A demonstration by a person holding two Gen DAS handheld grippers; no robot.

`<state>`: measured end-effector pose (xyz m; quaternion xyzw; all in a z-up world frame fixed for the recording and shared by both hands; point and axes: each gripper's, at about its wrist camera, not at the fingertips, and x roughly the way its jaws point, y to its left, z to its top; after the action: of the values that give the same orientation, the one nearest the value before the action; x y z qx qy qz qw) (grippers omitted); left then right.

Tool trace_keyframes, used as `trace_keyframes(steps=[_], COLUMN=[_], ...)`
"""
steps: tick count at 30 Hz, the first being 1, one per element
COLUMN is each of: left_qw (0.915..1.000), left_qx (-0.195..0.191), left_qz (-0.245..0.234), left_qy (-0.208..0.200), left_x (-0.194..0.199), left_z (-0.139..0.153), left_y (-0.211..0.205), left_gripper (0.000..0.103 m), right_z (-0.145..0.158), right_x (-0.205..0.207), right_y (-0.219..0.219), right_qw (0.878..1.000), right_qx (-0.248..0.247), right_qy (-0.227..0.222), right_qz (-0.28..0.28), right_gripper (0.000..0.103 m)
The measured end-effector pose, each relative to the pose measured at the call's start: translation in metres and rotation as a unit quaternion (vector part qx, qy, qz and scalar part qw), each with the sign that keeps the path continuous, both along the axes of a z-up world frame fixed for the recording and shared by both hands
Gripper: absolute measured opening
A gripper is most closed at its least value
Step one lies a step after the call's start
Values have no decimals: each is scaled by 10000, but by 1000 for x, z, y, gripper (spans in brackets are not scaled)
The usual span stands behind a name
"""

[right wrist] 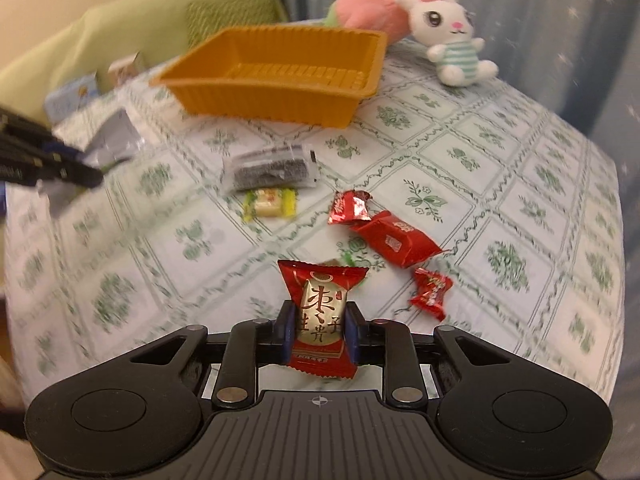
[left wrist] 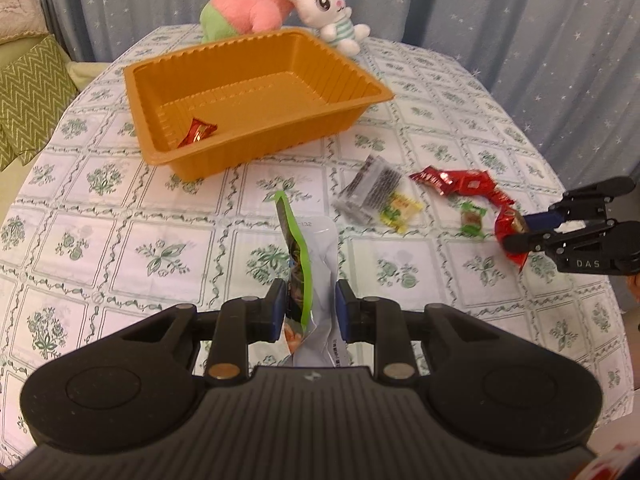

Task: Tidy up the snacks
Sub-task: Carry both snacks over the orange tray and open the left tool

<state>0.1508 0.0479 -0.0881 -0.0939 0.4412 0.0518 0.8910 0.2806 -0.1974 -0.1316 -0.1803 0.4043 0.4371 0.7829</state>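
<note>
My left gripper (left wrist: 311, 294) is shut on a green and silver snack pouch (left wrist: 316, 256), held upright above the tablecloth. An orange plastic tray (left wrist: 256, 96) stands beyond it with one red candy (left wrist: 198, 133) inside. My right gripper (right wrist: 319, 322) is shut on a red and gold wrapped candy (right wrist: 320, 308), lifted a little off the table; in the left wrist view the right gripper (left wrist: 520, 232) shows at the right edge with that candy (left wrist: 508, 226). Loose on the cloth lie red snack packets (right wrist: 394, 242), a dark seaweed pack (right wrist: 272, 168), a yellow candy (right wrist: 270, 200) and a green candy (left wrist: 472, 218).
A pink plush (left wrist: 256, 4) and a white rabbit plush (left wrist: 332, 10) sit behind the tray at the table's far edge. A green cushioned sofa (right wrist: 120, 28) and small boxes (right wrist: 72, 96) lie to the left. A starred curtain (left wrist: 480, 8) hangs behind.
</note>
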Motion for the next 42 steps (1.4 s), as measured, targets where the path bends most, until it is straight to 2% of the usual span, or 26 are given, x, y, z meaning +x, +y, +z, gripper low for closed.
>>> trace_keyframes(steps=[4, 9, 19, 29, 42], left_qw=[9998, 9993, 9984, 9975, 9984], left_qx=[-60, -18, 39, 124, 14], left_qz=[-43, -130, -55, 60, 289], left_qy=[-162, -352, -560, -690, -481], left_x=[3, 12, 42, 86, 156], left_z=[13, 29, 52, 62, 41], left_y=[0, 2, 31, 70, 120], left_gripper=[23, 23, 23, 23, 23], right_z=[18, 39, 73, 83, 69], right_x=[-6, -8, 6, 44, 110], right_y=[5, 27, 84, 133, 186], right_qw=[9982, 9945, 9916, 9889, 9816], right_qx=[383, 757, 1159, 1322, 1353], right_qy=[358, 560, 398, 264, 358], right_qz=[-300, -452, -420, -633, -1296], right_gripper=[26, 26, 26, 26, 26])
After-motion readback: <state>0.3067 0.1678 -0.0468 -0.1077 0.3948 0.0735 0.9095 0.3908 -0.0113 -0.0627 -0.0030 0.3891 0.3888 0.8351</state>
